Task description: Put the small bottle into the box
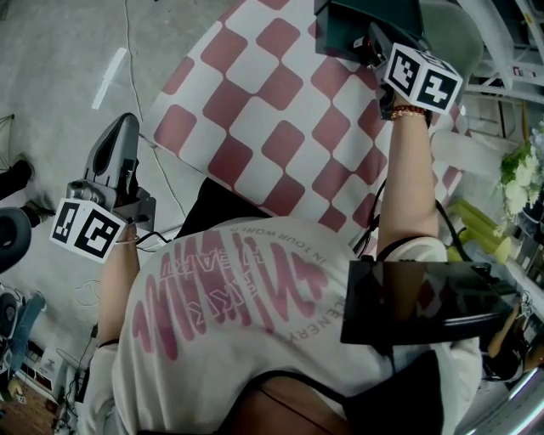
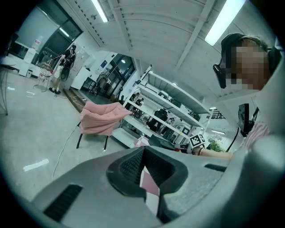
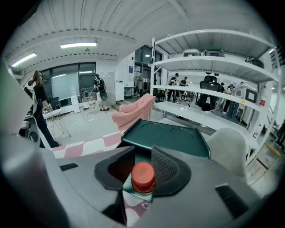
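The small bottle (image 3: 143, 178), clear with a red cap, stands between the pads of my right gripper (image 3: 143, 156), which is shut on it. Right behind it lies the dark green box (image 3: 167, 136), its open top facing the gripper. In the head view the right gripper's marker cube (image 1: 422, 78) hangs beside the box (image 1: 365, 25) at the far edge of the red-and-white checkered cloth (image 1: 280, 110); its jaws and the bottle are hidden there. My left gripper (image 1: 115, 149) is held off to the left over the floor, its jaws (image 2: 143, 149) shut with nothing in them.
A pink-draped chair (image 2: 100, 118) stands on the grey floor. White shelving (image 3: 209, 93) runs behind the table, with a white chair back (image 3: 231, 142) to the right of the box. A black device (image 1: 425, 302) hangs at my chest. White flowers (image 1: 518, 178) stand at the right.
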